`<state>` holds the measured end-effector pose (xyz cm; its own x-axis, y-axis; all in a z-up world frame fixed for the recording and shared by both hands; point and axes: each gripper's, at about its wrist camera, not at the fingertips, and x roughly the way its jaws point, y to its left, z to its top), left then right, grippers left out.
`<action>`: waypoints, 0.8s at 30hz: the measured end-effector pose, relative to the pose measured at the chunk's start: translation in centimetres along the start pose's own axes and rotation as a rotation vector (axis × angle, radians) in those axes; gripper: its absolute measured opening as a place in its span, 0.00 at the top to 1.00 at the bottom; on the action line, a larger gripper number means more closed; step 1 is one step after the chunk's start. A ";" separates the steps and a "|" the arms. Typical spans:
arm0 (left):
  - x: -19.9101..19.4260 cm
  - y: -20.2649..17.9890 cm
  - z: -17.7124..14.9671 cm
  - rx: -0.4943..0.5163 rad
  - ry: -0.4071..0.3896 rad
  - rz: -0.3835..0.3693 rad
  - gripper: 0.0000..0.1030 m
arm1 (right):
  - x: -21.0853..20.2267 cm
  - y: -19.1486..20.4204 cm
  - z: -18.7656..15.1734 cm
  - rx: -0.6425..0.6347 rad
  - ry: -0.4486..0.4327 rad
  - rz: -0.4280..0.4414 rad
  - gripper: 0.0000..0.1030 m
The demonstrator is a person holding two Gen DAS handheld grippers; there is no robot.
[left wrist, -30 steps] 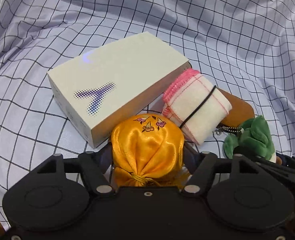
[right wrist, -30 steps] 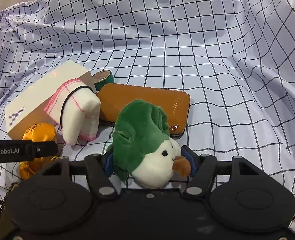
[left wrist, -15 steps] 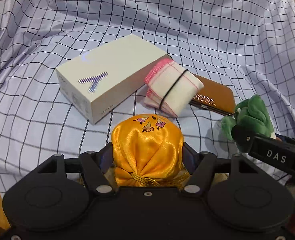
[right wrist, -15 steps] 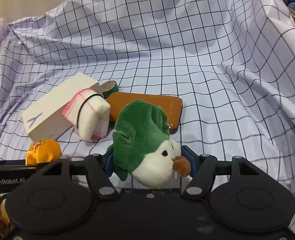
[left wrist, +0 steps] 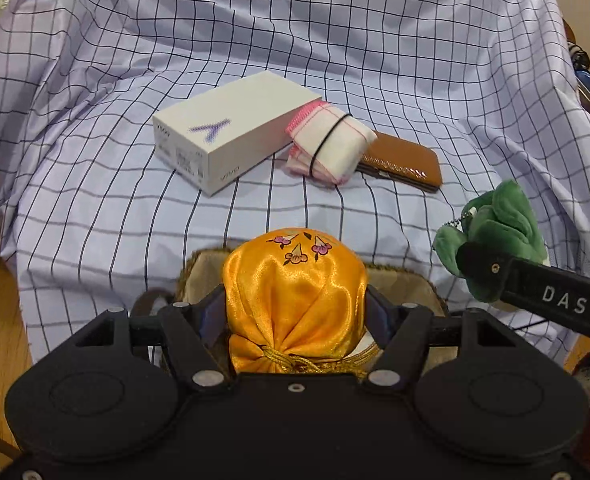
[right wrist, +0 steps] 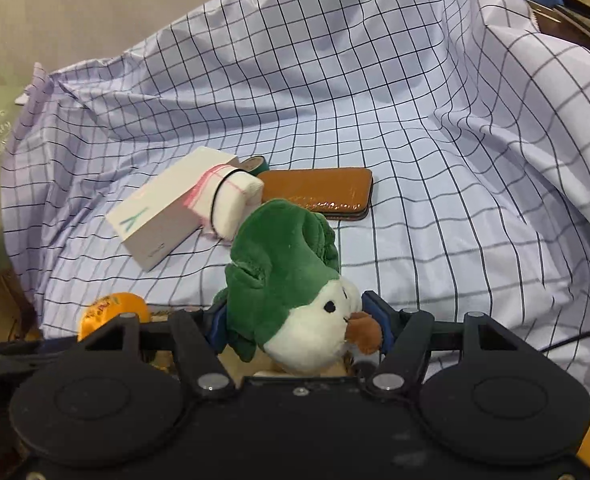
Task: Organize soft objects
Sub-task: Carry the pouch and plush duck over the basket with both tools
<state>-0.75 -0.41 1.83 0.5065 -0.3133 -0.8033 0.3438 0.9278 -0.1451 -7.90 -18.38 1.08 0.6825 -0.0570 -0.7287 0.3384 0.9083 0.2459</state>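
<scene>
1. Left gripper [left wrist: 295,312] – jaws clamped on an orange satin pouch [left wrist: 295,292], pads pressed into both sides; drawstring end faces the camera, flower embroidery on the far top. Lower centre of the left wrist view.
2. Under the pouch, a tan-lined basket [left wrist: 411,286] with a dark woven rim shows on both sides of it, at the near edge of the checked cloth [left wrist: 335,40].
3. Right gripper [right wrist: 295,320] – jaws closed on a green-and-white plush bird [right wrist: 291,284], brown beak against the right-hand pad. Lower centre of the right wrist view.
4. In the left wrist view the same plush shows at right of the frame, with a ball chain at its upper left and the other gripper's black bar marked "DAS" [left wrist: 555,300] across it.
5. In the right wrist view the pouch shows only as an orange patch at lower left.
6. Mid-frame on the cloth, in a tight group: a white box [left wrist: 231,136] with a purple Y mark, a rolled white towel [left wrist: 331,146] with pink stitching and a black band leaning on the box's right end, a brown leather case [left wrist: 407,160] just right of the towel.
7. A green tape roll [right wrist: 257,163] sits behind the towel, at the box's far corner – seen in the right wrist view only.
8. The cloth is wrinkled and rises at the back and sides.
</scene>
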 end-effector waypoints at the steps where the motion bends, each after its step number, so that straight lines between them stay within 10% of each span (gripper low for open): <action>1: -0.3 -0.1 -0.4 0.000 -0.002 0.001 0.37 | -0.4 -0.1 -0.2 0.007 -0.004 0.007 0.37; 24: -4.9 -1.6 -5.5 0.046 -0.069 0.094 0.37 | -6.8 1.1 -4.6 -0.036 -0.006 0.038 0.36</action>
<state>-8.13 0.78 2.77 0.5908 -0.2403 -0.7702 0.3279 0.9437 -0.0430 -15.14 -15.05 3.33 0.6984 -0.0250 -0.7152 0.2891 0.9241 0.2500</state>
